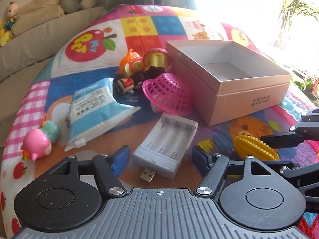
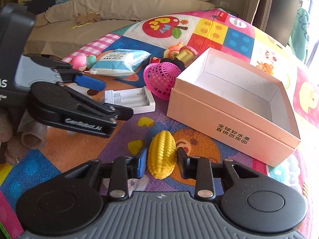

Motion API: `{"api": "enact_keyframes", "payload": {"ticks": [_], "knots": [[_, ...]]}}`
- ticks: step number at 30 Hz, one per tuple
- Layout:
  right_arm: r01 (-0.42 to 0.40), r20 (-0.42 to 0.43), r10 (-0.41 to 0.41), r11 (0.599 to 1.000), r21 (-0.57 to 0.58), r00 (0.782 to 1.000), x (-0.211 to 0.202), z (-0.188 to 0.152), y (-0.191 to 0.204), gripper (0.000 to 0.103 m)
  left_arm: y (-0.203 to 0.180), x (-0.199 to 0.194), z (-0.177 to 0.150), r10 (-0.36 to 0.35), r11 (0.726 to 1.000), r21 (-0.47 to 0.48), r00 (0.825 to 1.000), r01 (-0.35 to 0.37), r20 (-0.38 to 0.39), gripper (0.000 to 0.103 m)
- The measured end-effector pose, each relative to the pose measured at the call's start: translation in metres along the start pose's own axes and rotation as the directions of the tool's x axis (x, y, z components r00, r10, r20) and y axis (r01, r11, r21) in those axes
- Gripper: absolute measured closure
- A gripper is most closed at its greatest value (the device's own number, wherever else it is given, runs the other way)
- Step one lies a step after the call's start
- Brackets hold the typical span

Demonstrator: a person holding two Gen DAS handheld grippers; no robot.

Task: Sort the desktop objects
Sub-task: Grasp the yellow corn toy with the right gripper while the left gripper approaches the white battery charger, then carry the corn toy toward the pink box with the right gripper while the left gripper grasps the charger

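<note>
A white battery charger [image 1: 165,145] with a USB plug lies on the colourful play mat [image 1: 83,155]. My left gripper [image 1: 160,157] stands open around its near end, and both blue pads are clear of its sides. A yellow toy corn cob [image 2: 161,157] lies on the mat in front of the open pink cardboard box [image 2: 229,127]. My right gripper [image 2: 161,161] is shut on the corn, one pad on each side. In the left wrist view the corn [image 1: 253,147] shows at the right under a black finger [image 1: 279,141] of the right gripper.
A pink toy basket [image 1: 167,93] lies on its side beside the box [image 1: 249,93]. Behind it sits a heap of small toys [image 1: 139,63]. A blue-white tissue pack [image 1: 93,107] and a pink penguin toy [image 1: 36,145] lie at the left. A beige sofa [image 2: 119,6] stands behind.
</note>
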State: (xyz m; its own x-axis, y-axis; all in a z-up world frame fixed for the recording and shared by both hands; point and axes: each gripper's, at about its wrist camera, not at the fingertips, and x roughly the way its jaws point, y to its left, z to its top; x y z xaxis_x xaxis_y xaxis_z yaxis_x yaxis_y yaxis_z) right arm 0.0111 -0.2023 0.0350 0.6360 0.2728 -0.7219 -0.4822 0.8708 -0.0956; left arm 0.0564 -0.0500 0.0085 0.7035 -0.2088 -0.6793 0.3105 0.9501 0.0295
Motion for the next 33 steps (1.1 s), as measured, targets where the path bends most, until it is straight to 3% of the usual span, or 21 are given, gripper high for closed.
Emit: {"api": "enact_keyframes", "payload": {"ticks": [5,11,15,18,20,23,26,30,33], "knots": [[-0.026,0.001,0.026,1.000,0.002,1.000,0.004,0.000,0.004,0.072,0.010,-0.015,-0.009,0.009,1.000,-0.007,1.000,-0.009,-0.002,0.046],[-0.090,0.008,0.090,0.995,-0.051,0.996,0.003,0.005,0.025,0.072,0.038,-0.049,-0.035,0.038,0.999,-0.004,0.999,-0.038,-0.009,0.045],[-0.157,0.014,0.160,0.981,-0.116,0.987,-0.002,0.009,0.048,0.072,0.061,-0.064,-0.047,0.187,0.982,0.012,0.982,-0.187,0.004,0.025],[-0.173,0.018,0.178,0.971,-0.164,0.984,-0.001,0.011,0.063,0.069,0.080,-0.069,-0.049,0.330,0.944,0.006,0.944,-0.330,0.016,0.022],[-0.155,0.013,0.160,0.969,-0.193,0.987,0.001,0.012,0.067,0.055,0.092,-0.073,-0.048,0.356,0.934,-0.038,0.934,-0.355,0.014,0.020],[-0.084,0.013,0.089,0.971,-0.225,0.996,0.005,0.011,0.062,0.048,0.096,-0.086,-0.048,0.263,0.961,-0.103,0.964,-0.258,0.037,0.013],[-0.029,0.002,0.030,0.978,-0.205,1.000,0.006,0.009,0.046,0.046,0.079,-0.090,-0.045,0.158,0.985,-0.081,0.984,-0.151,0.084,0.008],[0.003,-0.017,-0.006,0.990,-0.141,1.000,0.008,0.005,0.026,0.046,0.048,-0.069,-0.034,0.102,0.994,0.039,0.988,-0.107,0.114,0.007],[-0.019,-0.013,0.017,0.993,-0.115,1.000,0.005,0.003,0.023,0.046,0.039,-0.041,-0.024,0.091,0.993,0.071,0.993,-0.096,0.080,0.007]]}}
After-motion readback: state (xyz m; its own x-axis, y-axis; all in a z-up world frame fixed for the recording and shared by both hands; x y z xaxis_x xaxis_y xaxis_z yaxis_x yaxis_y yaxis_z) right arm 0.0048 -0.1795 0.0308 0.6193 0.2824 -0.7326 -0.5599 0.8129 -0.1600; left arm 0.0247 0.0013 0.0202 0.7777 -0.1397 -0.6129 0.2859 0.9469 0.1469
